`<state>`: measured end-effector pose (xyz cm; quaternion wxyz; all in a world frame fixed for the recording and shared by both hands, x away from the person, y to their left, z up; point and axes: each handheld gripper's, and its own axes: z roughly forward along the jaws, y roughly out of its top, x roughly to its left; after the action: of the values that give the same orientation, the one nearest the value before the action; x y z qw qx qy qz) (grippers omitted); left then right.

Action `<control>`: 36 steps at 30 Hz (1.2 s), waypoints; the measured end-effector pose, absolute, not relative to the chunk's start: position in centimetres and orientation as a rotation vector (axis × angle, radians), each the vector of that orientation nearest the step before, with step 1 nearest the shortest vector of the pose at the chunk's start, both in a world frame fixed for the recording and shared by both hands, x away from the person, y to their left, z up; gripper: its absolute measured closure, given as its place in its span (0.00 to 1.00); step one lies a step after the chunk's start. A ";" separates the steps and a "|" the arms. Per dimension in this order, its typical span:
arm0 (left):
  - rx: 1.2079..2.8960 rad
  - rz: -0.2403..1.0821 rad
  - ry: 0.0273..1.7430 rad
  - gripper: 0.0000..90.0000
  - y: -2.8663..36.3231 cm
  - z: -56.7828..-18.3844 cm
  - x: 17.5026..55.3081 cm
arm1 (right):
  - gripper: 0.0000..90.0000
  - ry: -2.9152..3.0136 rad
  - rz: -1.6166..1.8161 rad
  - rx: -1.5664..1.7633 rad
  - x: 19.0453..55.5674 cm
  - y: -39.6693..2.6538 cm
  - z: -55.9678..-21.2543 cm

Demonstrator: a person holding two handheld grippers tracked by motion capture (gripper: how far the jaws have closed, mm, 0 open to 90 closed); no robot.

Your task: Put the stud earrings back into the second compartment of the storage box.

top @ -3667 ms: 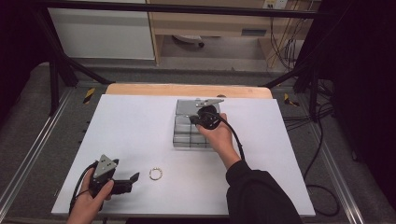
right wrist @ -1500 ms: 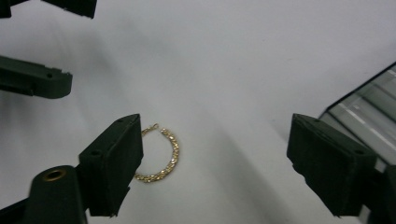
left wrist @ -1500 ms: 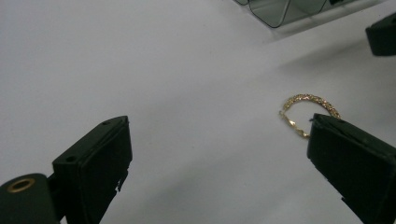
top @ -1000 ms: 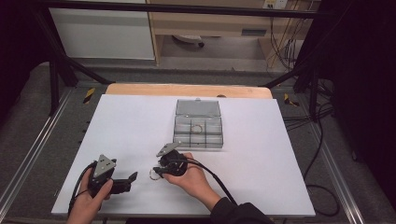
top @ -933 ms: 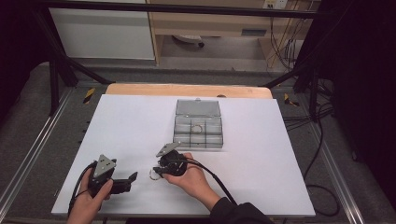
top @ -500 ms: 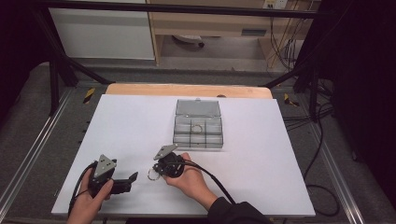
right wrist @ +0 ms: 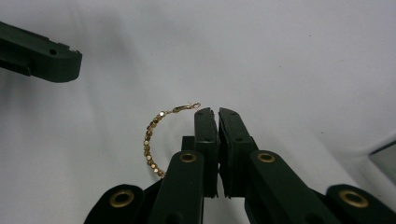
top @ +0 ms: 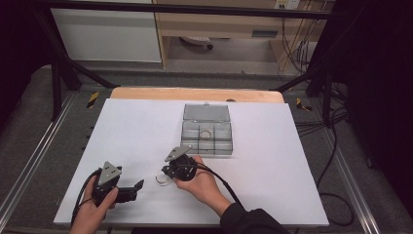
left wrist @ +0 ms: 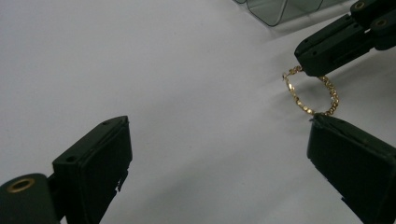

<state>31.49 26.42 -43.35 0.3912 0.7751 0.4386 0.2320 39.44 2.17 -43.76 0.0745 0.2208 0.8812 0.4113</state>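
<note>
A pick-up appears to be in hand: the right gripper (right wrist: 218, 111) is seen closed, jaws pressed together on the gold bead bracelet (right wrist: 154, 140) at lower centre of the high view, on the white table (top: 292, 161). A lift towards the clear compartment box (top: 207, 130) would probably be called for next. The left gripper (left wrist: 219, 154) is held wide open, empty. The bracelet is a small, open-ended ring of beads.
</note>
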 end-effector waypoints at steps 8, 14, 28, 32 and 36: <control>1.971 0.589 1.114 0.08 26.4 -43.4 31.5 | 0.97 2.597 1.287 0.713 40.2 0.8 -42.5; 1.967 0.587 1.116 0.08 26.4 -43.4 31.5 | 0.97 2.550 1.330 0.770 40.9 -0.6 -41.5; 1.968 0.588 1.117 0.08 26.4 -43.4 31.5 | 0.97 2.411 1.426 0.883 43.1 -3.6 -38.8; 1.969 0.588 1.116 0.08 26.4 -43.4 31.5 | 0.97 2.361 1.447 0.929 44.0 -4.8 -38.1; 1.971 0.587 1.115 0.08 26.4 -43.4 31.5 | 0.97 2.325 1.448 0.971 44.8 -5.9 -37.8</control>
<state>31.50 26.40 -43.41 0.3906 0.7755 0.4388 0.2311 44.84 -5.87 -37.76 0.1175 0.3319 0.7946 0.4947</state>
